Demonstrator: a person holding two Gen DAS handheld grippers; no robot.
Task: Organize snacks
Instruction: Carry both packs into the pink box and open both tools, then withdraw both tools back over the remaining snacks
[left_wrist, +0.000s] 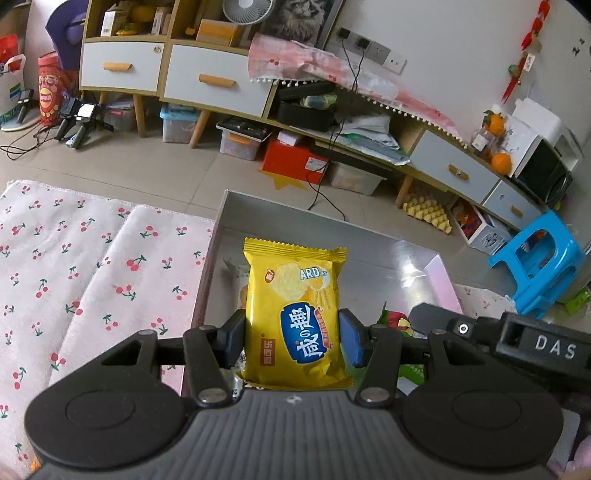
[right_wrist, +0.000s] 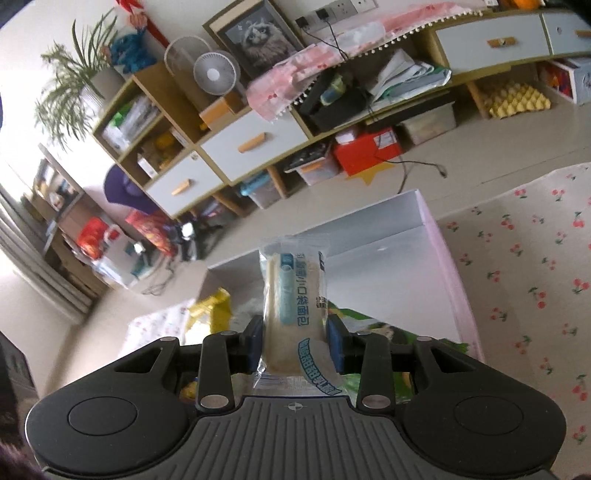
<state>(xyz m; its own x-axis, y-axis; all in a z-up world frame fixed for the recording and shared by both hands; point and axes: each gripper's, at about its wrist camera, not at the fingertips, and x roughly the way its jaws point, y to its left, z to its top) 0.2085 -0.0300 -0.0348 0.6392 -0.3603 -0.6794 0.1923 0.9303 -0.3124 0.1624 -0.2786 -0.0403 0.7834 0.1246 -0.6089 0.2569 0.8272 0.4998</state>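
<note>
My left gripper (left_wrist: 291, 338) is shut on a yellow cracker packet (left_wrist: 295, 317) with a blue label, held upright over an open box (left_wrist: 221, 236) with pale inner walls and a pink outside. My right gripper (right_wrist: 295, 345) is shut on a clear bread packet (right_wrist: 295, 295) with blue print, held over the same box (right_wrist: 369, 218). Inside the box lie a pale packet (left_wrist: 236, 280) and a green packet (right_wrist: 373, 325). The right tool's black housing (left_wrist: 535, 347) shows beside the left gripper. The yellow packet (right_wrist: 214, 306) also shows in the right wrist view.
The box sits on a cherry-print cloth (left_wrist: 92, 266) covering the table. Beyond the table edge is tiled floor with a blue plastic stool (left_wrist: 543, 258), a long low cabinet (left_wrist: 214, 81) with drawers, storage bins and a red box (left_wrist: 291, 162) beneath it.
</note>
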